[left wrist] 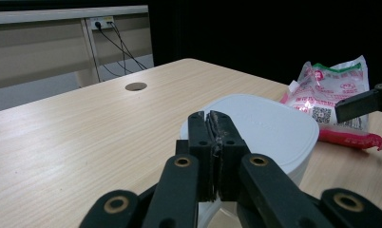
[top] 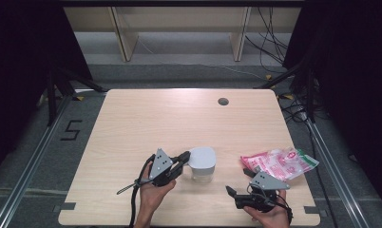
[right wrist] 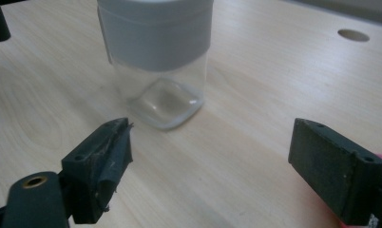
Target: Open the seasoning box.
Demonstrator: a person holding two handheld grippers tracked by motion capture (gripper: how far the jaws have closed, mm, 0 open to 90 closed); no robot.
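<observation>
pale wood table (top: 132, 123) with a round hole (top: 223, 101), grey floor (top: 32, 142) around

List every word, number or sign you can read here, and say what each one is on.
"5": black mark on the floor left of the table.
Pink snack bag: red print and a square scan code, too small and blurred to read.
White lid of the clear jar: faint raised lettering, not readable.
</observation>
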